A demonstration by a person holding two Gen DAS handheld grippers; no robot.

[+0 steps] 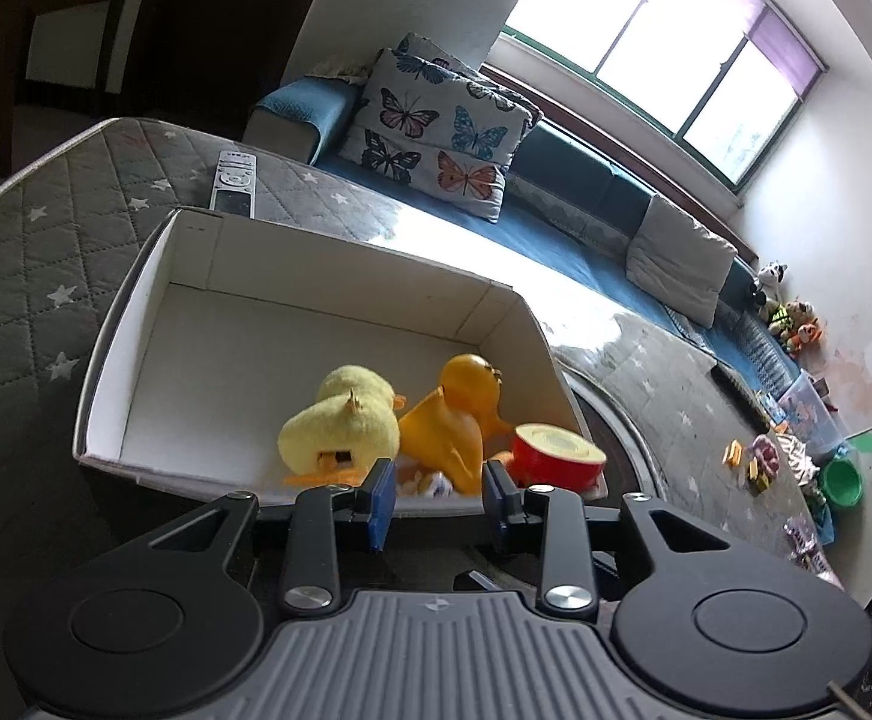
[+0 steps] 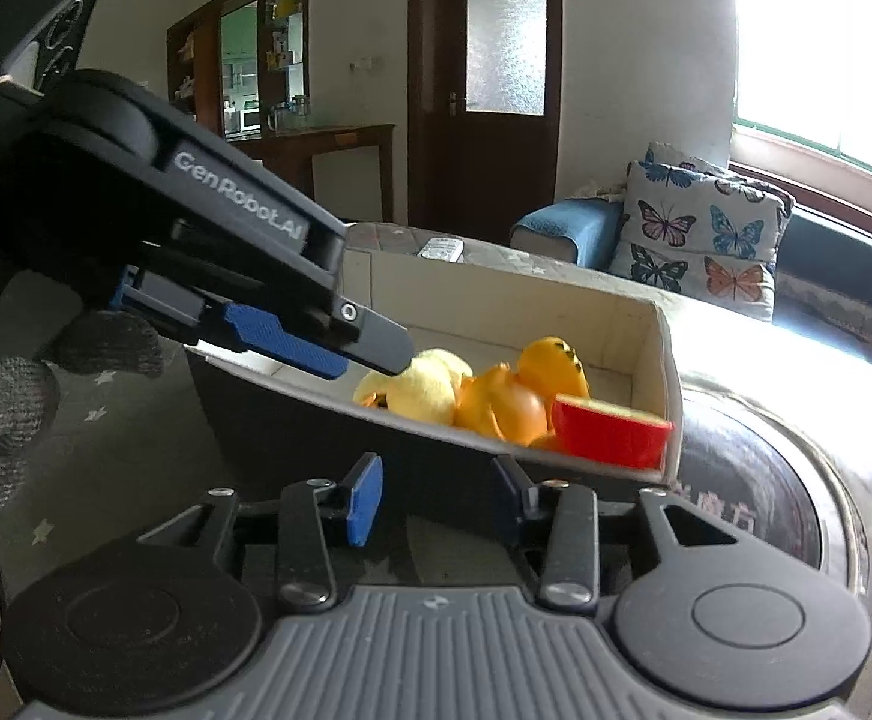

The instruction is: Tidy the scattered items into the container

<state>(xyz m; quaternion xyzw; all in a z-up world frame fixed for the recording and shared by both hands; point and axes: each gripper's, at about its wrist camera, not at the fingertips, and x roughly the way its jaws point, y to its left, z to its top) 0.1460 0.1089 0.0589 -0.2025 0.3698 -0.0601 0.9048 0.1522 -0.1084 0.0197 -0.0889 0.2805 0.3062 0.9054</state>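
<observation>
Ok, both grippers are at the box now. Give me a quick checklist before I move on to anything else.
1. Left gripper empty, jaws apart: ok.
2. Right gripper empty, jaws apart: ok.
3. Plush duck, orange duck and red cup inside the white box: ok.
4. Small white item at the box's near edge fully inside: cannot tell.
5. Remote tidied: not ok, it lies on the quilted surface behind the box.

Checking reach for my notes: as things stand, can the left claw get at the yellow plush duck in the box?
Probably yes. The left claw is open at the box rim, and the yellow plush duck lies just beyond it, uncovered, with only the orange duck alongside.
</observation>
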